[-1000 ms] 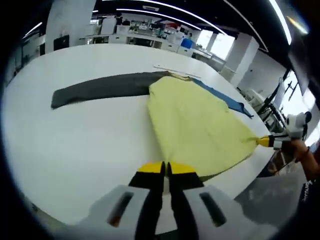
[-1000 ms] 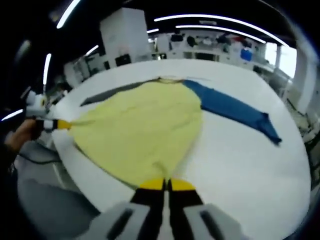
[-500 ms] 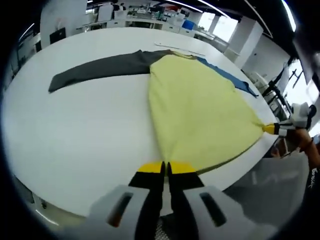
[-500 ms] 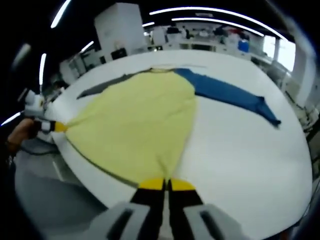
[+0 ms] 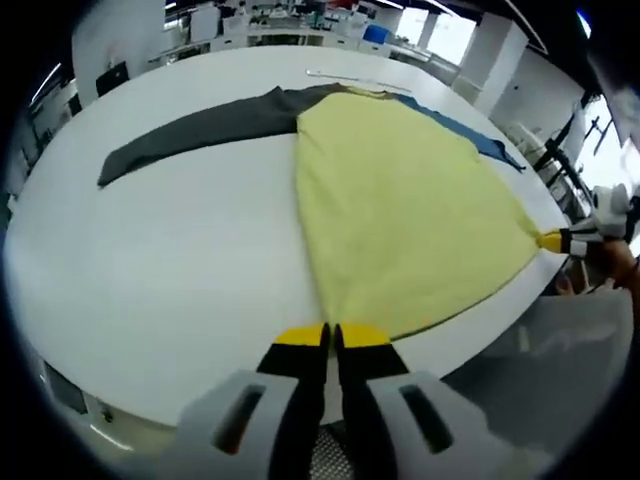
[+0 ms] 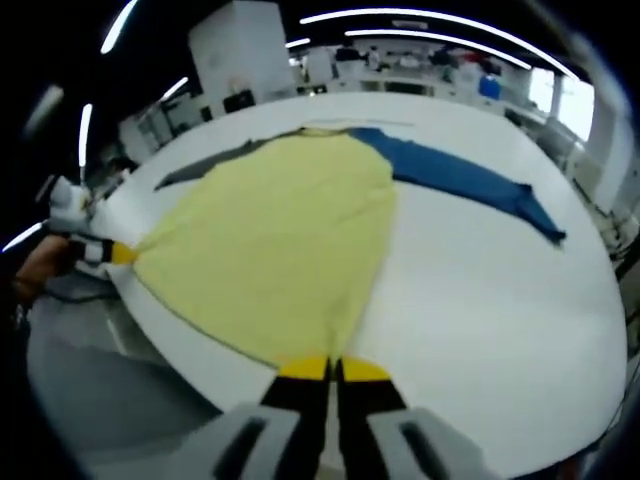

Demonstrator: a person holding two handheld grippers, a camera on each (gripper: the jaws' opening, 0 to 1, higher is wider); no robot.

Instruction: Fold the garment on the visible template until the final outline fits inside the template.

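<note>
My left gripper (image 5: 331, 335) is pinched tight on one bottom corner of the yellow shirt (image 5: 400, 210). My right gripper (image 6: 331, 368) pinches the other corner. The shirt lies stretched flat on the white table (image 5: 170, 260), its grey sleeve (image 5: 200, 135) and blue sleeve (image 6: 465, 180) spread far apart.

1. My left gripper view looks from the near table (image 5: 150, 300) edge across the top, close above my closed jaws.
2. My right gripper view faces the same way from the garment's (image 6: 280, 250) other hem corner.
3. Both views share the spread yellow garment (image 5: 400, 220) and the table (image 6: 480, 300).
</note>
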